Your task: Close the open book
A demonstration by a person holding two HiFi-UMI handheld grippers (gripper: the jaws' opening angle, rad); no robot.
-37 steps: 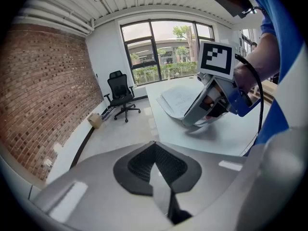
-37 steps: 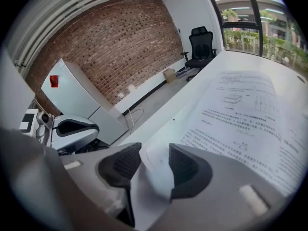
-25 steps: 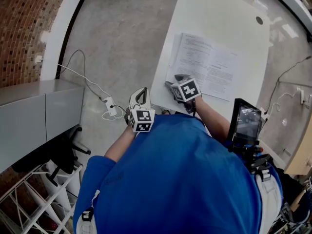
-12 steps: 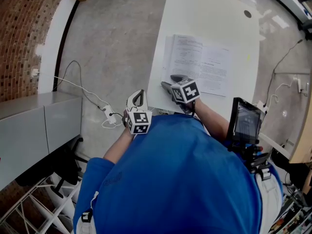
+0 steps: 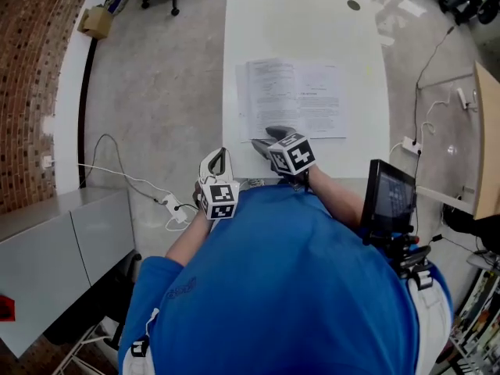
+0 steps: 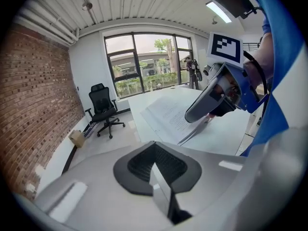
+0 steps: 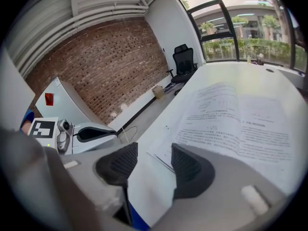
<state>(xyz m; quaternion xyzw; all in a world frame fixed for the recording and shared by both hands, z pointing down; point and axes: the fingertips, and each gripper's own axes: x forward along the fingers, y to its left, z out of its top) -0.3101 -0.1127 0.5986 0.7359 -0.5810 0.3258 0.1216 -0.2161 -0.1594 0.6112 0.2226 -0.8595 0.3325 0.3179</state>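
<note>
The right gripper (image 5: 269, 137) has its jaws parted wide, with nothing clamped between them. The open book (image 5: 293, 98) lies flat on the white table (image 5: 305, 14) just ahead of these jaws, its near left corner at their tips. The left gripper (image 5: 216, 162) hangs off the table's left edge, beside the right gripper, its jaws pressed together on nothing.

Worn: a blue short-sleeved shirt (image 5: 289, 287). The grey left gripper (image 5: 216, 161) and right gripper (image 5: 268, 136) carry white, black-marked cubes (image 5: 219, 196).
</note>
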